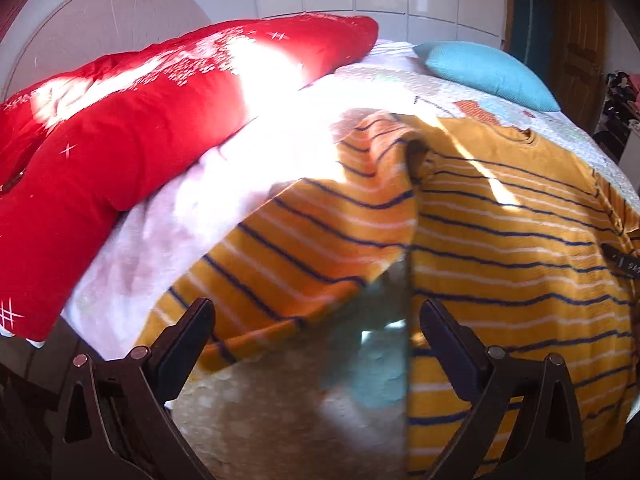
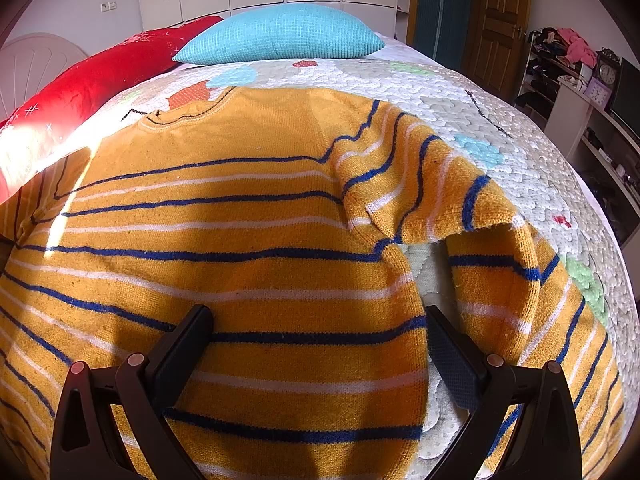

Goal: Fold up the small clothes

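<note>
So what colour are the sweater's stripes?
Navy and white on the mustard sweater; clearest in the right wrist view.

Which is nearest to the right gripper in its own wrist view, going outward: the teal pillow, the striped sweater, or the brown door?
1. Striped sweater: directly under the right gripper, spread on the bed.
2. Teal pillow: beyond the sweater's collar, at the bed's far end.
3. Brown door: behind the bed, upper right.

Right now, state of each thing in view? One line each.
Left hand-held gripper: open, holding nothing.
Right hand-held gripper: open, over the sweater body.
Striped sweater: spread flat on the quilt, not yet folded.
Right sleeve: bent, rumpled.
Blue pillow: lying on the quilt.
</note>
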The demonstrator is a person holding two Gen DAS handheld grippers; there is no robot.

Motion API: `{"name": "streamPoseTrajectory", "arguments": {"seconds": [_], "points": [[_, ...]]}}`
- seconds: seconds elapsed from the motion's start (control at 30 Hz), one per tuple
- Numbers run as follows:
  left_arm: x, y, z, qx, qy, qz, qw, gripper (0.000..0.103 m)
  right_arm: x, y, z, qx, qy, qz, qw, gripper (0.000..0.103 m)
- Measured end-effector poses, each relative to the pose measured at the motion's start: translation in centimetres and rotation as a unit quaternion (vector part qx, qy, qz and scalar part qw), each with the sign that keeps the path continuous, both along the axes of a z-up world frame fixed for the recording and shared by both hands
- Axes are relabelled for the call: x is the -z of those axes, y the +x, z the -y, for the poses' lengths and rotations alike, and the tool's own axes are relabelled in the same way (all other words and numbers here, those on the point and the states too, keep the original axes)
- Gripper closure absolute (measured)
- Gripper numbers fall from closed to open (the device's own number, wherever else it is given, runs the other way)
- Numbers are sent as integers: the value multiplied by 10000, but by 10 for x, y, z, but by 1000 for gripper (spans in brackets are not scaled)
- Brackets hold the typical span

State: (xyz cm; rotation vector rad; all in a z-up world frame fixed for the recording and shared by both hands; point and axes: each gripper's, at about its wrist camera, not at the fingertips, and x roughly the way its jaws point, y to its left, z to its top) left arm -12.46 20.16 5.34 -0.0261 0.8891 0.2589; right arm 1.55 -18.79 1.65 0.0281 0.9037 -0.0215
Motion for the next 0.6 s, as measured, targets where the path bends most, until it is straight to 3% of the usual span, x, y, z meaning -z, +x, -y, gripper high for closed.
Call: {"name": "streamPoseTrajectory", "arguments": {"seconds": [0.17,0.23,0.3,0.37,0.6], "points": [[25,-6,-31,128,316,-325,9989,4,0,0,0,2,-22,-7,10000,0],[29,0,-38,129,259,-340,9990,24,0,1,0,4,-40,-14,10000,0],[28,6,-48,22,7,-317,9995,74,0,1,0,8,-63,-23,10000,0],[24,12,-56,-176,-30,-292,9994,93,0,1,-1,11,-76,-29,10000,0],[-4,-5,-106,-1211,253,-45,9923,93,1,1,-1,11,-71,-29,10000,0]]}}
